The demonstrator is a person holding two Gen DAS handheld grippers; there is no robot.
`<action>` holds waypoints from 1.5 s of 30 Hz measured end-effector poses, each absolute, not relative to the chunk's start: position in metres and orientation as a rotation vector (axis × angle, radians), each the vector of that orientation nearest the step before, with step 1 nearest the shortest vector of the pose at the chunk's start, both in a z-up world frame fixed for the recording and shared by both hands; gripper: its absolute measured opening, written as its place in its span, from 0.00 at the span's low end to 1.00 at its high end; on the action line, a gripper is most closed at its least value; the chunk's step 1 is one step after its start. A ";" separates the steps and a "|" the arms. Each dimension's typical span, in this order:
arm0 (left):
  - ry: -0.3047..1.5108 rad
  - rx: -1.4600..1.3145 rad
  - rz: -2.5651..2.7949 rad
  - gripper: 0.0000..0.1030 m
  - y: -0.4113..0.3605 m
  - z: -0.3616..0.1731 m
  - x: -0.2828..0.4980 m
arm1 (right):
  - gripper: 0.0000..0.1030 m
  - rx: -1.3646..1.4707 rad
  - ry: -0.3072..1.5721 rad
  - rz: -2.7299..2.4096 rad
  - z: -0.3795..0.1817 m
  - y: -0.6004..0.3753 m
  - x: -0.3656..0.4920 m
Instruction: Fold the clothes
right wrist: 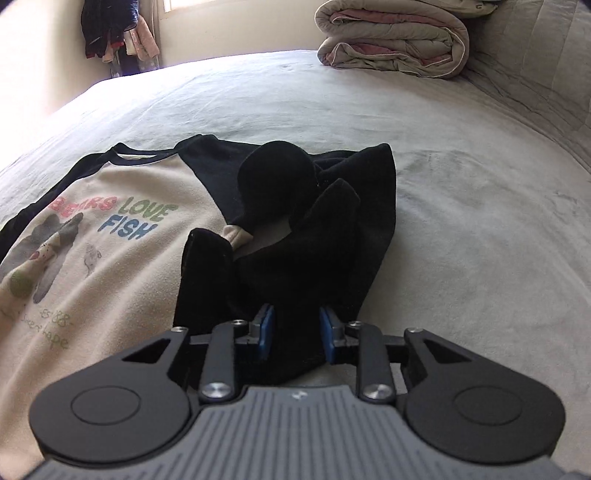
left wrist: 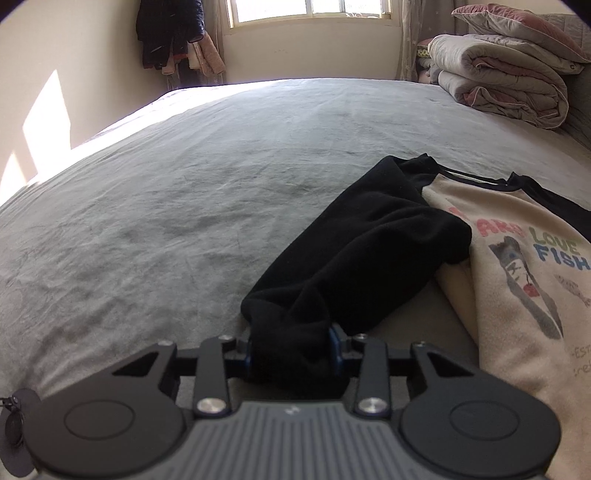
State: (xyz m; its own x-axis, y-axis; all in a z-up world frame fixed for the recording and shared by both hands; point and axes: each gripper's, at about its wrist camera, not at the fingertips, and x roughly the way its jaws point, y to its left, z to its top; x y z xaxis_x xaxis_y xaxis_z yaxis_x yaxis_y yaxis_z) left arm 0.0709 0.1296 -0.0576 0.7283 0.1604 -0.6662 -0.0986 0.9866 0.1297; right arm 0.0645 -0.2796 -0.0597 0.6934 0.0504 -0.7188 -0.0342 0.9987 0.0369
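Note:
A cream sweatshirt with black sleeves and a "BEARS LOVE FISH" print lies face up on the grey bed; it also shows in the right wrist view. My left gripper is shut on the cuff end of the shirt's left black sleeve, which stretches from the shoulder toward me. My right gripper is shut on the right black sleeve, which is bunched and crumpled beside the shirt body.
The grey bedspread extends far to the left and back. A folded quilt stack sits at the far right by the headboard, also in the right wrist view. Clothes hang in the corner by the window.

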 end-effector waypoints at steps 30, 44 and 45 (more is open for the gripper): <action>0.662 0.187 0.366 0.55 0.159 -0.032 0.069 | 0.34 0.074 0.675 -0.301 -0.025 -0.377 0.065; 0.817 -0.007 0.146 0.59 0.153 -0.049 0.017 | 0.48 0.311 0.843 0.008 -0.036 -0.341 0.017; 0.833 -0.043 0.133 0.59 0.153 -0.051 0.011 | 0.48 0.349 0.868 0.028 -0.038 -0.339 0.012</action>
